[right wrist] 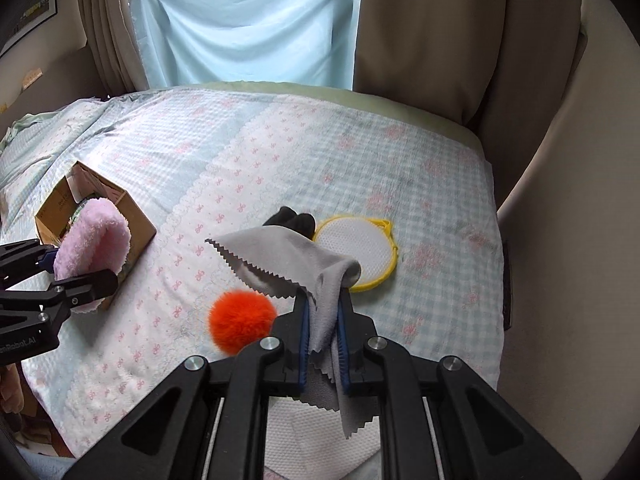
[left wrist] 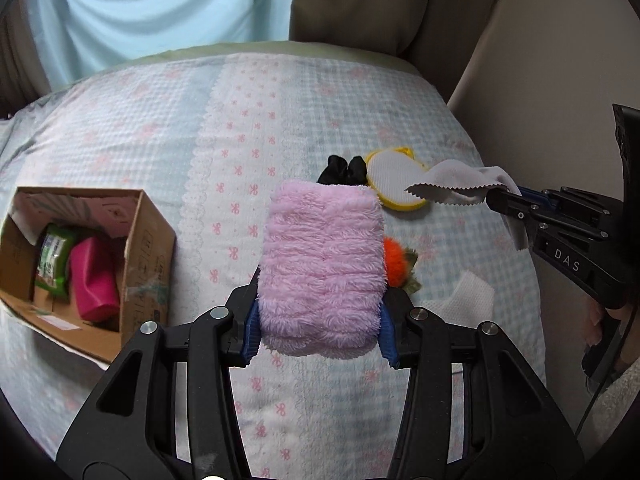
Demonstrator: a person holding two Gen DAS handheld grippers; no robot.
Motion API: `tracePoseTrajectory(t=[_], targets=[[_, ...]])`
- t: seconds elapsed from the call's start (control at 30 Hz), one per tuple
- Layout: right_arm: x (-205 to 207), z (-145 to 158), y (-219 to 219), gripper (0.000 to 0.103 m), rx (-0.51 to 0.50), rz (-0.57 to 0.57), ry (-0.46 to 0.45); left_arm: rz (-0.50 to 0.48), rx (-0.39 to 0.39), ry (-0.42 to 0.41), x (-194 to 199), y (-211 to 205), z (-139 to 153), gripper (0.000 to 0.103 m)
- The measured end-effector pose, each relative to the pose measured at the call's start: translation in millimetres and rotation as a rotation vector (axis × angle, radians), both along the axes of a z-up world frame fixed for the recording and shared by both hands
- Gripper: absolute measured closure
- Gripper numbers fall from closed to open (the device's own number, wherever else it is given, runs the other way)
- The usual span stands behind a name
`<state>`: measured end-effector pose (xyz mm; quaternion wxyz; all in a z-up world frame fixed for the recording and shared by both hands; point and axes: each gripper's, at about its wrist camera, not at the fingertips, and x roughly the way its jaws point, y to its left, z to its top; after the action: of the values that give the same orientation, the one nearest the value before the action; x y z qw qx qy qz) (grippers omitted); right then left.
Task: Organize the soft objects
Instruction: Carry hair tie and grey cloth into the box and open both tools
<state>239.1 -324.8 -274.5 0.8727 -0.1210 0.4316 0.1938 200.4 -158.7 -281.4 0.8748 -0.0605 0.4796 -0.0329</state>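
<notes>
The left gripper (left wrist: 318, 332) has its blue-padded fingers (left wrist: 249, 334) pressed into the sides of a folded pink fluffy cloth (left wrist: 322, 268), which stands up between them above the bed; the right gripper (right wrist: 323, 330) has its fingers drawn together on a grey cloth with zigzag-cut edges (right wrist: 280, 260), whose loose end droops over the tips toward ten o'clock in the right wrist view; in that view, an orange pompom (right wrist: 240, 320) lies on the bedspread (right wrist: 280, 152) just at nine o'clock of the right fingers; a black soft item (right wrist: 294, 216) and a round yellow-rimmed white pad (right wrist: 360, 252) lie close together beyond them at twelve to one o'clock; a white paper sheet (right wrist: 316, 428) lies beneath the right gripper; an open cardboard box (left wrist: 144, 248) sits at nine o'clock in the left wrist view, with a magenta item (left wrist: 94, 280) and a green packet (left wrist: 54, 258) inside.
</notes>
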Motion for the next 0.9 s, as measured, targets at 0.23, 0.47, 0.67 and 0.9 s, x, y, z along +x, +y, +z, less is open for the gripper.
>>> tracePoseTrajectory(t=[0.23, 0.47, 0.67, 0.9], targets=[[-25.5, 79.6, 44.6, 0.092, 0.047, -0.013, -0.035, 0.038, 0.0, -0.076, -16.3, 35.2, 76.7, 0.061], [-49.9, 126.8, 116.3, 0.092, 0.079, 0.028, -0.058, 0.098, 0.006, -0.123, -39.8, 91.9, 127.3, 0.061], [-63.9, 138.5, 190.5, 0.092, 0.083, 0.054, -0.049, 0.138, 0.005, -0.111, -54.8, 158.6, 142.2, 0.061], [-66.0, 123.8, 271.4, 0.092, 0.093, -0.004, 0.017, 0.129, 0.02, -0.047, -56.0, 253.1, 134.9, 0.061]])
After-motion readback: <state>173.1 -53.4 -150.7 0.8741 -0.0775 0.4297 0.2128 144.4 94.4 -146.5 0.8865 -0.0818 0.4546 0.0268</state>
